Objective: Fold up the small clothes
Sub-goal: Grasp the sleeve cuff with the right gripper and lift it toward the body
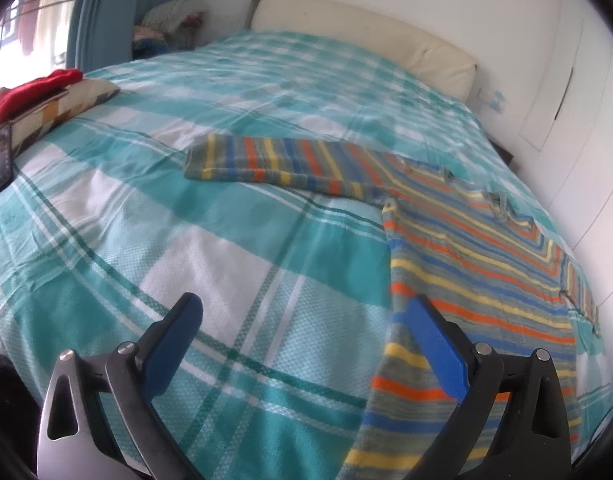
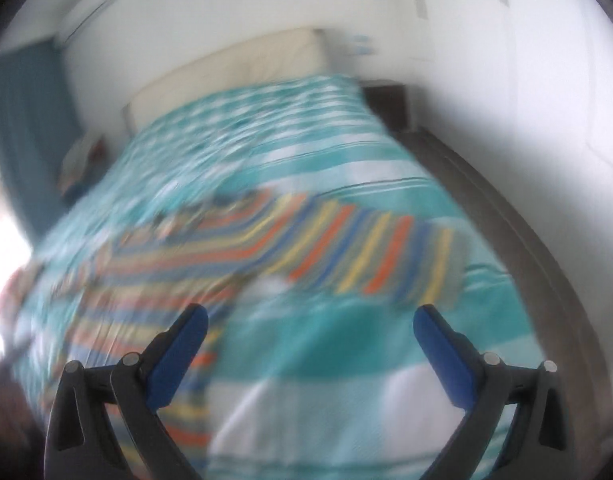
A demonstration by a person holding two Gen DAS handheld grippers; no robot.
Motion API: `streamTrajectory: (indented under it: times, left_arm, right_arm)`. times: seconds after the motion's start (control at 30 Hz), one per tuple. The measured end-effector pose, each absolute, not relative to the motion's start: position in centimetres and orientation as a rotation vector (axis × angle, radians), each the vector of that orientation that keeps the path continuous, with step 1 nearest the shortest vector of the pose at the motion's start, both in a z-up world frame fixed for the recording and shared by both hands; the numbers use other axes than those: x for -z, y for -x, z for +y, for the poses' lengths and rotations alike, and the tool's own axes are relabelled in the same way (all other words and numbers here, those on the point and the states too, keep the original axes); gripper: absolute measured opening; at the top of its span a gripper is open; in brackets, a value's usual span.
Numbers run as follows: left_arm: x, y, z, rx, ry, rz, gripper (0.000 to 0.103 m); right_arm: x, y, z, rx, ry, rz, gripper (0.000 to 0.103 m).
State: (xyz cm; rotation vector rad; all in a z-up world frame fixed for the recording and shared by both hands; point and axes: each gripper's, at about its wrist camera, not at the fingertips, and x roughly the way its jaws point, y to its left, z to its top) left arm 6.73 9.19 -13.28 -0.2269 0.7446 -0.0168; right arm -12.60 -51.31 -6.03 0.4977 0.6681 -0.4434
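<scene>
Left gripper (image 1: 306, 312) (jaws wide) low over striped sweater (image 1: 466, 248), empty

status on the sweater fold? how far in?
Done: the striped sweater lies spread flat on the plaid bedspread, sleeves out. In hand: nothing; the left gripper and right gripper are both open above the bed. Left: every fold; no sleeve is turned in yet. Right view is motion-blurred.

Both are wide open right now: left hand-held gripper (image 1: 304, 310) and right hand-held gripper (image 2: 310, 320), blue fingers spread, holding nothing.
</scene>
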Motion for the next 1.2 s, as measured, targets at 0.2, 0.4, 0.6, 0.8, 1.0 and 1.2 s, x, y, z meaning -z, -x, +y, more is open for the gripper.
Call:
streamTrajectory:
  times: [0.2, 0.4, 0.6, 0.8, 1.0, 1.2]
  left_arm:
    - [13.6, -6.8, 9.5, -0.017, 0.224, 0.749, 0.102]
    - [14.4, -7.4, 9.8, -0.026, 0.251, 0.784, 0.102]
    - [15.2, -7.7, 9.6, -0.034, 0.243, 0.813, 0.102]
    - [15.9, -8.1, 9.5, -0.029, 0.262, 0.850, 0.102]
    - [15.9, -7.8, 9.4, -0.032, 0.252, 0.847, 0.102]
    - [15.9, -8.2, 9.5, -0.021, 0.278, 0.856, 0.102]
  right_arm:
    - [12.7, 12.3, -62.8, 0.483, -0.956, 0.743, 0.070]
    - [14.9, 11.4, -64.0, 0.485, -0.988, 0.771, 0.049]
    - [14.4, 11.0, -64.0, 0.473, -0.906, 0.809, 0.037]
    - [14.3, 10.2, -64.0, 0.429, -0.865, 0.793, 0.036]
    - [13.1, 9.0, -62.8, 0.510, -0.744, 0.856, 0.003]
    - [3.3, 5.3, -57.9, 0.341, -0.655, 0.706, 0.003]
